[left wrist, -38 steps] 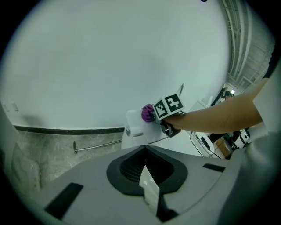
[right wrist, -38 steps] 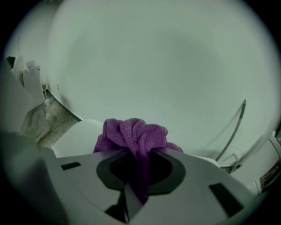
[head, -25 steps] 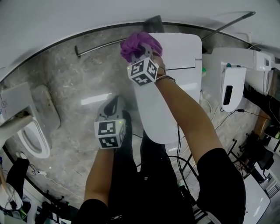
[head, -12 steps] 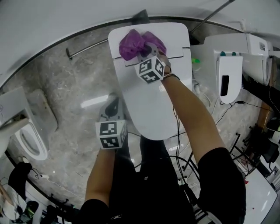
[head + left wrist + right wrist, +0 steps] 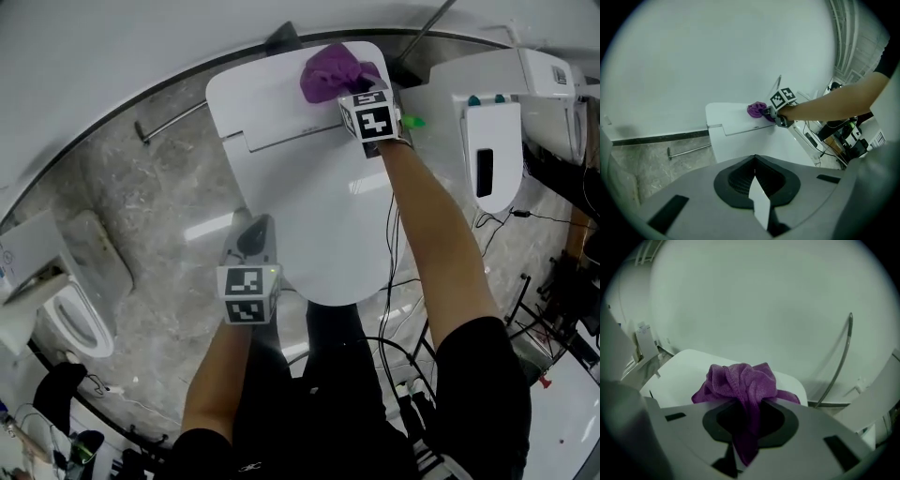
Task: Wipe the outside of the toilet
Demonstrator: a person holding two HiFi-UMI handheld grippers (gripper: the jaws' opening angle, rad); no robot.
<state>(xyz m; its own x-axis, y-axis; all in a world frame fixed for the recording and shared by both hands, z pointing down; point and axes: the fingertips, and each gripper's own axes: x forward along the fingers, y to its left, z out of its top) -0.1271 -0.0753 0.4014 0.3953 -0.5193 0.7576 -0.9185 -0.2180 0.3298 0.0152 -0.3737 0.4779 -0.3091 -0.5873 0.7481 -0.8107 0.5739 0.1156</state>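
1. The toilet (image 5: pixel 319 216) is white, its lid is down, and it stands against the pale wall.
2. The right gripper (image 5: pixel 345 89) is over the toilet's rear section, near the back right corner. Its jaws pinch a bunched purple cloth (image 5: pixel 330 73) that lies on that white top. In the right gripper view the cloth (image 5: pixel 740 380) fills the gap between the jaws and hides the surface just beyond them.
3. The left gripper (image 5: pixel 253 230) hangs off the toilet's left front edge, over the grey marble floor (image 5: pixel 159 206). Its jaws are pressed together with nothing between them, and it touches nothing.
4. To the toilet's left, a metal rod (image 5: pixel 173 117) lies on the floor near the wall. Farther left stands another toilet (image 5: pixel 70 314).
5. Close on the toilet's right stands a second white unit (image 5: pixel 497 141), with a small green item (image 5: pixel 413 122) in the gap between them.
6. Cables (image 5: pixel 403 347) trail over the floor by the toilet's front right, beside the person's legs.
7. A bent metal tube (image 5: pixel 844 357) rises along the wall behind the toilet's right side.
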